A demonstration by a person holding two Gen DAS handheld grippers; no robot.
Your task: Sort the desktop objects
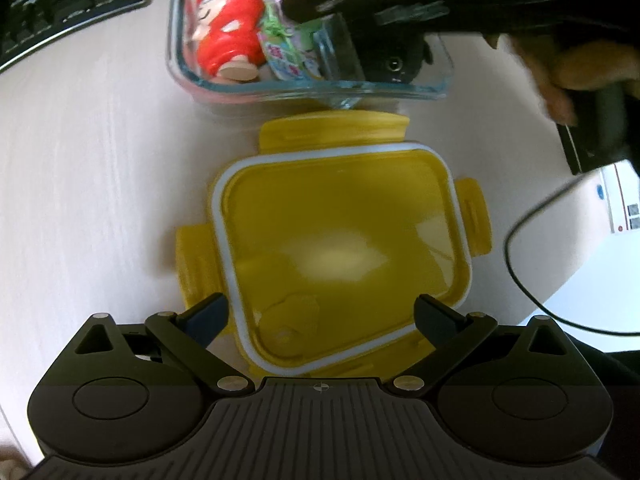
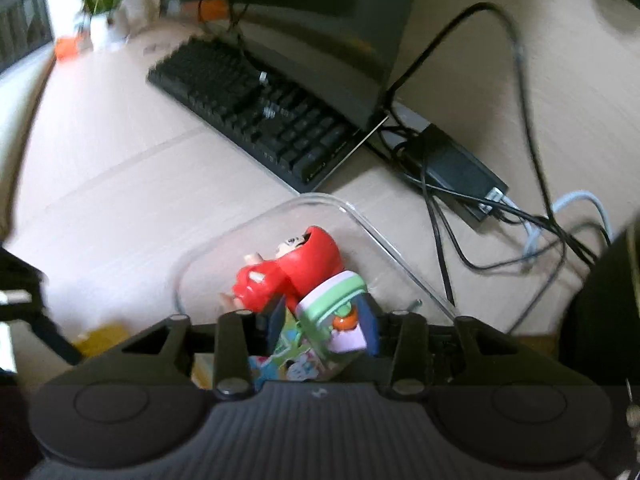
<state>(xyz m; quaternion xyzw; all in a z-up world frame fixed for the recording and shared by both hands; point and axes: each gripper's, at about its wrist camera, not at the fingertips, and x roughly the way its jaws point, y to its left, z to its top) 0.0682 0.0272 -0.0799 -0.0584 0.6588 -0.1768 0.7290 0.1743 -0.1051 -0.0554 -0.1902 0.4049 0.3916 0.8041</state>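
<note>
My right gripper (image 2: 324, 328) is half open around a green-and-white toy (image 2: 334, 304) inside the glass box (image 2: 360, 216). I should release fully, then lift straight out without nudging the red doll (image 2: 296, 268). Left gripper (image 1: 320, 320) hangs open over the yellow lid (image 1: 340, 240) on the counter (image 1: 100, 180).

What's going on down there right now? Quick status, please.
Left gripper open above yellow lid. Right gripper in glass box, green-white toy between its fingers, beside red doll. Nothing blocking.
</note>
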